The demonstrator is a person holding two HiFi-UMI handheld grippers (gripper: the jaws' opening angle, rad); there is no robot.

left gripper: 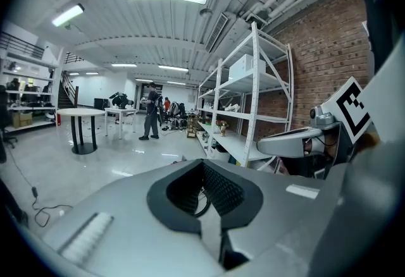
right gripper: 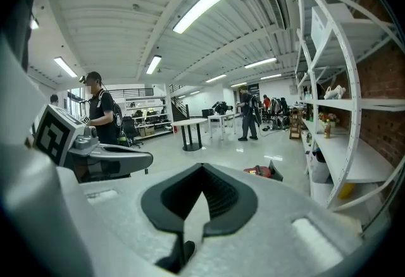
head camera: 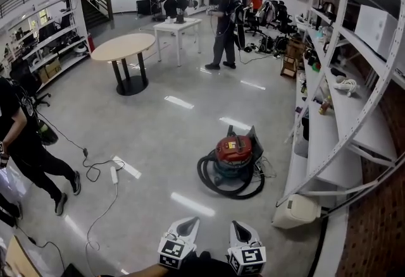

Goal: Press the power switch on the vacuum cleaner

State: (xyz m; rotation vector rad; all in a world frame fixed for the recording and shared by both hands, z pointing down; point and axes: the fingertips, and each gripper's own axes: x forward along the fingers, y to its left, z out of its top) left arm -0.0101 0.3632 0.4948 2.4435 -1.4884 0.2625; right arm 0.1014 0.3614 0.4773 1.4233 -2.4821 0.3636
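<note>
The red vacuum cleaner (head camera: 234,150) sits on the shiny grey floor (head camera: 158,136), just beside the bottom of the tall white shelves (head camera: 329,143) on the right. Its black hose (head camera: 215,184) lies in a loop around it on the floor. The right gripper view shows the vacuum cleaner too, small and far off near the shelves. The left gripper (head camera: 185,228) and the right gripper (head camera: 240,231) are low at the near edge of the head view, side by side, and both are well apart from the vacuum cleaner. The left gripper's jaws are closed tight together with nothing in them. The right gripper's jaws are also closed tight and hold nothing. A pale tub (head camera: 296,211) sits on the floor under the shelves, near the vacuum cleaner. To the left, a white power strip (head camera: 114,174) with a thin black cable lies on the floor. A person in dark clothes (head camera: 25,143) walks at the left edge. Farther back stands a round bench (head camera: 123,47) with a black foot, and behind it a white bench (head camera: 177,26). Another person in dark clothes (head camera: 224,23) stands next to the white bench.
</note>
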